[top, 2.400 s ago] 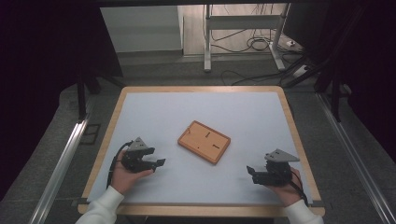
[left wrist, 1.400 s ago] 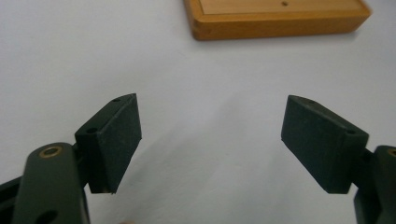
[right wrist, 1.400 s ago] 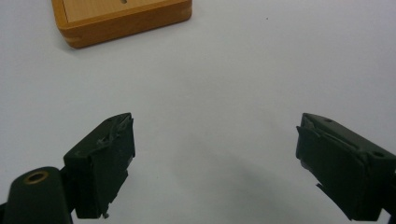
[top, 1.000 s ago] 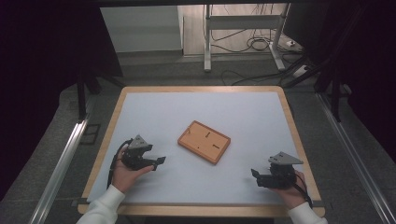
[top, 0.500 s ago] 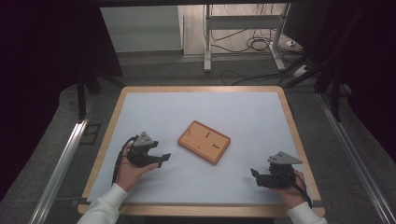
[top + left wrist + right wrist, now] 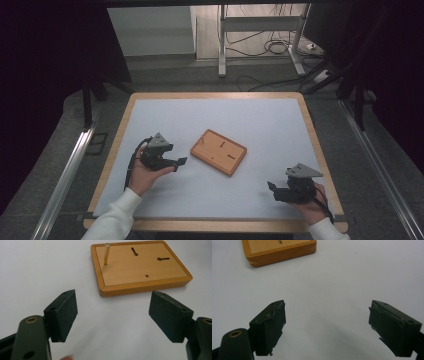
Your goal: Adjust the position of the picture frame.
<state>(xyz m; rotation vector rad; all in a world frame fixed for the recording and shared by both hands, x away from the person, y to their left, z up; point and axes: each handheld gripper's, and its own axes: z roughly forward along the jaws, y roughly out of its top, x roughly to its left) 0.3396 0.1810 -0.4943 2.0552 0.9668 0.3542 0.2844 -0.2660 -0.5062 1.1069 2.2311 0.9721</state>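
Note:
A flat wooden board (image 6: pixel 218 151) lies tilted near the middle of the white table top. In the left gripper view the board (image 6: pixel 142 267) carries one upright metal pin (image 6: pixel 106 253) near a corner, two dark slots and a small hole. My left gripper (image 6: pixel 177 161) hovers just left of the board, its jaws wide open and empty (image 6: pixel 112 312) and aimed at the board's near edge. My right gripper (image 6: pixel 272 189) sits by the front right corner, open and empty (image 6: pixel 327 325). Ahead of it, one corner of the board (image 6: pixel 279 250) shows at the top left.
The table (image 6: pixel 320 150) has a raised wooden rim around the white surface. Beyond its far edge are a metal stand (image 6: pixel 220 45) and loose cables (image 6: pixel 272 47) on the floor. A metal rail (image 6: pixel 65 175) runs along the left side.
My left gripper has moved away from the front edge and a little closer to the board. The right gripper has drifted slightly toward the front right corner. The board has not moved.

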